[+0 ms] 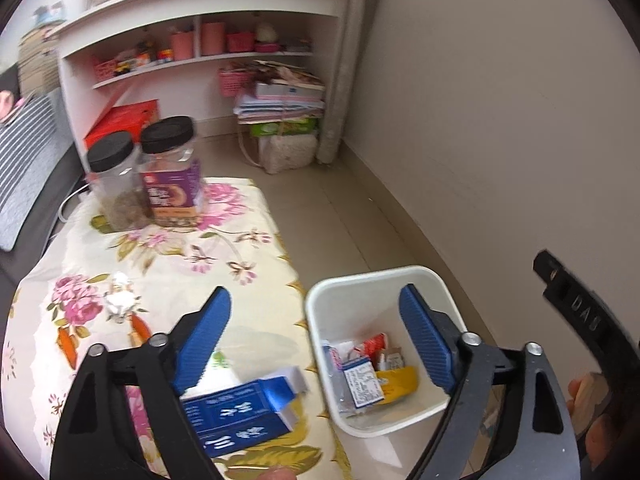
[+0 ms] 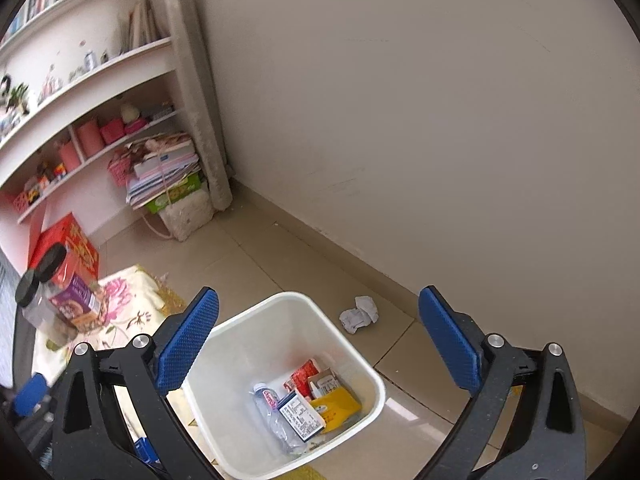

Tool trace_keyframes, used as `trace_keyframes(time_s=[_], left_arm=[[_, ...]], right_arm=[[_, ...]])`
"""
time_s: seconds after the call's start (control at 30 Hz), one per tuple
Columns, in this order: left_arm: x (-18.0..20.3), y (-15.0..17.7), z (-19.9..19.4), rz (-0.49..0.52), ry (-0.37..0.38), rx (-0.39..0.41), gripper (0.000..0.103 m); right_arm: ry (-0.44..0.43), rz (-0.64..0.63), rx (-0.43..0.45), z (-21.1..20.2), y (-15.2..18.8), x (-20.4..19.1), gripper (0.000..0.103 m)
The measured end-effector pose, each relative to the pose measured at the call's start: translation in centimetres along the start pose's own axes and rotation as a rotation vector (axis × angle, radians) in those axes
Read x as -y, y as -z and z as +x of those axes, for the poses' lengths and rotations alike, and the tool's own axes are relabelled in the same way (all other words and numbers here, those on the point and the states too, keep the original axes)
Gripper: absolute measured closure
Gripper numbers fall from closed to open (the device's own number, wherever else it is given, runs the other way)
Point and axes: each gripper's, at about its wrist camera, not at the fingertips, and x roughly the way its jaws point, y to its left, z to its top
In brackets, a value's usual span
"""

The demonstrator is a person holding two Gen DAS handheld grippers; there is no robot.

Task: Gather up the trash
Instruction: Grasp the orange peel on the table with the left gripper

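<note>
A white trash bin [image 1: 434, 284] [image 2: 360, 352] stands on the floor right of the table, holding a plastic bottle [image 2: 272, 412], small boxes and wrappers. A blue carton [image 1: 240, 412] lies on the floral tablecloth at the front edge. A crumpled white wrapper [image 1: 120, 296] lies further left on the table. A crumpled paper ball [image 2: 359, 314] lies on the floor behind the bin. My left gripper [image 1: 316, 344] is open and empty, straddling the table edge and bin. My right gripper [image 2: 320, 344] is open and empty above the bin.
Two black-lidded jars [image 1: 168, 172] [image 2: 56, 296] stand at the table's far end. A red box [image 1: 124, 120], white shelves [image 1: 200, 56] and a stack of books [image 1: 280, 100] stand behind. A plain wall [image 2: 440, 120] runs along the right.
</note>
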Motion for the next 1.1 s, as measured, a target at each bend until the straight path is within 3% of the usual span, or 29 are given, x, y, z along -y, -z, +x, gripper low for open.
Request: trace_keyframes(time_s=[0.23, 0.57, 0.9, 1.1], left_arm=[[-3.6, -0.1, -0.7, -0.033, -0.074, 0.026, 0.015], [-10.3, 1.4, 0.4, -0.068, -0.276, -0.014, 0.014], [-18.5, 2.9, 2.4, -0.117, -0.411, -0.110, 0.014], [-25.4, 4.6, 4.5, -0.223, -0.489, -0.218, 0.014]], right_arm=[[-0.020, -0.078, -0.006, -0.4, 1.3, -4.0, 0.007], [-0.079, -0.200, -0.039, -0.8, 3.9, -10.8, 0.007], [-0.162, -0.306, -0.118, -0.5, 7.2, -18.5, 0.007], [-0.214, -0.349, -0.161, -0.6, 9.3, -22.8, 0.007]])
